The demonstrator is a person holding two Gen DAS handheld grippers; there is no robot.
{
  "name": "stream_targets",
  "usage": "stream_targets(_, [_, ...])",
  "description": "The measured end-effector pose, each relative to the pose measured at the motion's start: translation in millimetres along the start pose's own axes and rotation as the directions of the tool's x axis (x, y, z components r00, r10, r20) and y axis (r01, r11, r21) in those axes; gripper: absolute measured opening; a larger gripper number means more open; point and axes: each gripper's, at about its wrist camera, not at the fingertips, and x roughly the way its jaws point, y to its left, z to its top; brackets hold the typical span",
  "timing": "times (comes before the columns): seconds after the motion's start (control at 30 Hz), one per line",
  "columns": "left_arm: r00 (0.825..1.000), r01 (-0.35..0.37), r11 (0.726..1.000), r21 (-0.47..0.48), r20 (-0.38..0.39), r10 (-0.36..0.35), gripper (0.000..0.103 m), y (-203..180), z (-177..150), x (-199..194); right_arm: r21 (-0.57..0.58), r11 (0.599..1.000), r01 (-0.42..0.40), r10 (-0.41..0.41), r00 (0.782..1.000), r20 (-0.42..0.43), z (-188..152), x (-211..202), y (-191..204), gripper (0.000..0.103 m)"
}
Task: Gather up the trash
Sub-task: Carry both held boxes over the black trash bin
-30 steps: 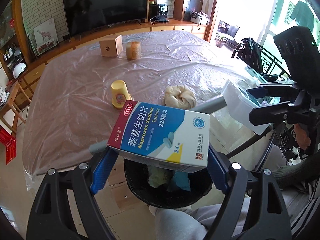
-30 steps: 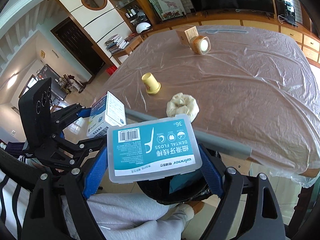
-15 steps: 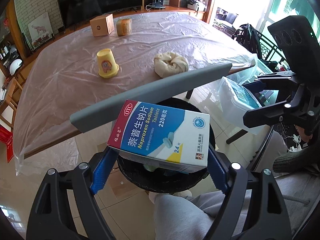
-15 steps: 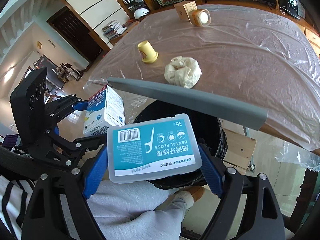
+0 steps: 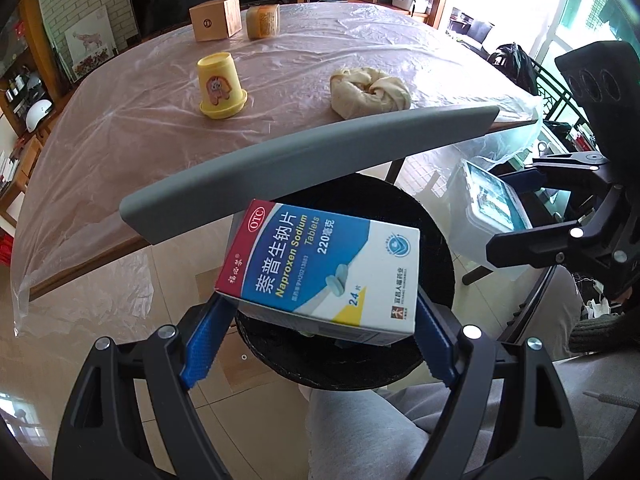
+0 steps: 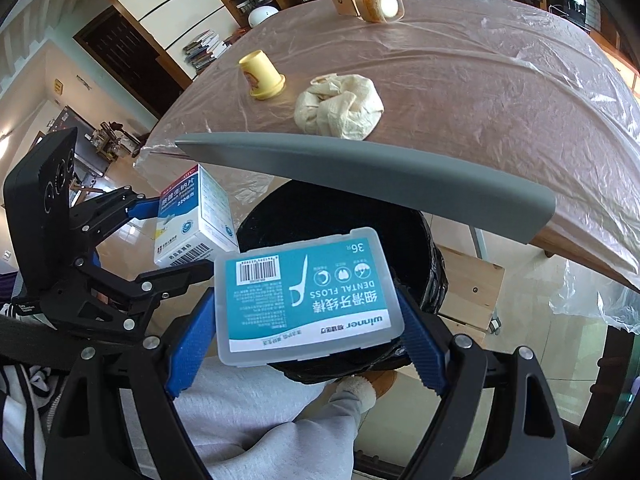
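My left gripper (image 5: 316,344) is shut on a blue and white Naproxen tablet box (image 5: 320,268) and holds it above the black trash bin (image 5: 436,248). My right gripper (image 6: 304,344) is shut on a clear dental floss box (image 6: 304,300) with a teal label, held over the same bin (image 6: 340,216). The bin's grey lid (image 5: 304,168) stands raised above its opening. In the right wrist view the tablet box (image 6: 196,220) hangs at the bin's left edge. In the left wrist view the floss box (image 5: 488,208) is at the right.
On the plastic-covered table (image 5: 120,120) lie a crumpled beige rag (image 5: 368,92), an upturned yellow cup (image 5: 220,84), a cardboard box (image 5: 214,18) and a small jar (image 5: 262,20). The person's grey-trousered leg (image 5: 380,432) is below the bin.
Both grippers have come down and in with their boxes. The bin's grey lid now stands raised, and the black opening shows wider under both boxes.
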Motion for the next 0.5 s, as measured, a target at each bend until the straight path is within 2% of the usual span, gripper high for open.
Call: stream_targets(0.5, [0.999, -0.011, 1.000, -0.023, -0.031, 0.010, 0.084, 2.1, -1.0, 17.7, 0.050, 0.998, 0.044, -0.044, 0.999, -0.007, -1.6, 17.0, -5.6, 0.083])
